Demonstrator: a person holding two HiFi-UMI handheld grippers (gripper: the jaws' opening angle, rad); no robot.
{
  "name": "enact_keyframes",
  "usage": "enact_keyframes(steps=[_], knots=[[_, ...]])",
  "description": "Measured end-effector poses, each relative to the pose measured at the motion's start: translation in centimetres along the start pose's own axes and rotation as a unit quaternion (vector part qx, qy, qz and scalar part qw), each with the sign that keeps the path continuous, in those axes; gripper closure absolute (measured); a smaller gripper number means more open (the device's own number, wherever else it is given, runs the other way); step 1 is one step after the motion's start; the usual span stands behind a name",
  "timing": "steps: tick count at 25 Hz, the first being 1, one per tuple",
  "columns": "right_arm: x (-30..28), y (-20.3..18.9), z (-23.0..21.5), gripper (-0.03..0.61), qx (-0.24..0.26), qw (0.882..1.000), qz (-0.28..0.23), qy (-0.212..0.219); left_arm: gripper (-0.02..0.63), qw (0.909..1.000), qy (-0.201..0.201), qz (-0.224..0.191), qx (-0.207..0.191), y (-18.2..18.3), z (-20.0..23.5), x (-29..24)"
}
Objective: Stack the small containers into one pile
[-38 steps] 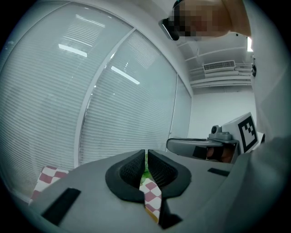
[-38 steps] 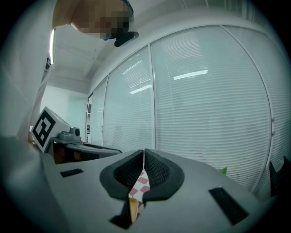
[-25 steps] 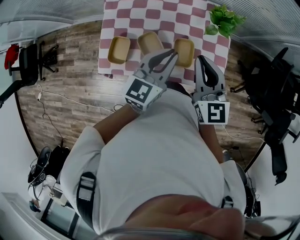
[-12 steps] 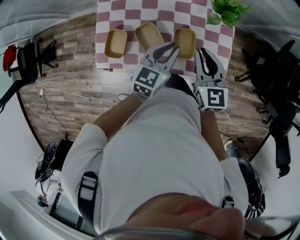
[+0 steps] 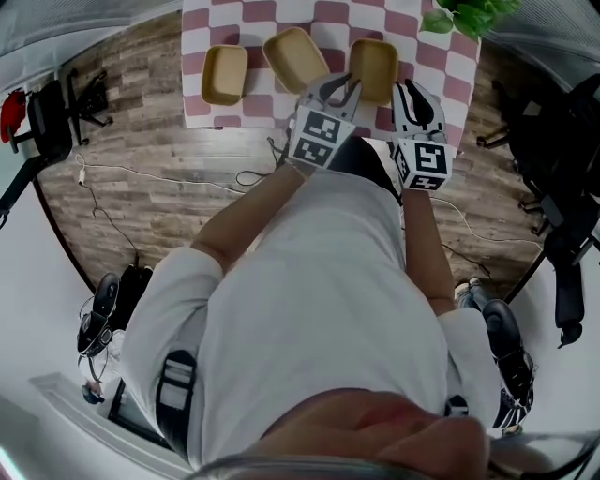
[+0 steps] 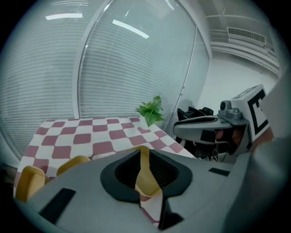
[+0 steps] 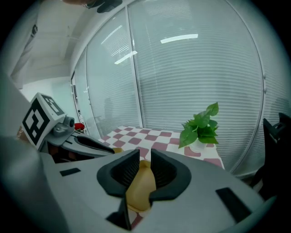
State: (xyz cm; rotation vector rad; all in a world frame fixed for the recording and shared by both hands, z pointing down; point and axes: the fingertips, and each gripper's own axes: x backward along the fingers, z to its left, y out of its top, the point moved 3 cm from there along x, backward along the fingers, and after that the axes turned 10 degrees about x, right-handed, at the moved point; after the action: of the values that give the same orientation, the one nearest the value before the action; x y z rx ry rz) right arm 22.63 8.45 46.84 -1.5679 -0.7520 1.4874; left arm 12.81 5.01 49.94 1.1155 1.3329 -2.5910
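- I see three tan containers in a row on the checked counter (image 5: 330, 17), all empty and none stacked.
- The container nearest the plant (image 5: 373, 66) lies on the side of the row towards the potted plant (image 5: 462, 15). The middle container (image 5: 294, 56) comes next and is turned at an angle. The container farthest from the plant (image 5: 224, 74) sits at the other end, apart from the middle one.
- My left hand-held gripper (image 5: 345, 86) is on the side of the row away from the plant's back corner. In the head view its tips overlap that nearest container's corner, but I cannot tell whether they touch it.
- In the left gripper view, the left hand-held gripper (image 6: 142, 166) has its jaws only a narrow slit apart and holds nothing. Tan container wall and checked cloth show through the slit.
- My right hand-held gripper (image 5: 419, 90) is the one closer to the plant, just beside the nearest container's edge.
- In the right gripper view, the right hand-held gripper (image 7: 142, 175) also has a slim gap between its jaws and grips nothing. A tan container shows beyond the gap, with the plant (image 7: 200, 124) off to one side behind it.
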Motion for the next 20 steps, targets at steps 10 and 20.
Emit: enact_keyframes(steps=[10,20], knots=[[-4.2,-7.2,-1.1,0.476,-0.013,0.998,0.067,-0.002,0.532,0.9959,0.050,0.042,0.062,-3.9,3.2,-4.7],[-6.2,-11.4,-1.3,0.469,-0.040,0.994,0.100,0.007,0.515,0.9907,0.078,0.070,0.088,-5.9,4.2,-7.3]])
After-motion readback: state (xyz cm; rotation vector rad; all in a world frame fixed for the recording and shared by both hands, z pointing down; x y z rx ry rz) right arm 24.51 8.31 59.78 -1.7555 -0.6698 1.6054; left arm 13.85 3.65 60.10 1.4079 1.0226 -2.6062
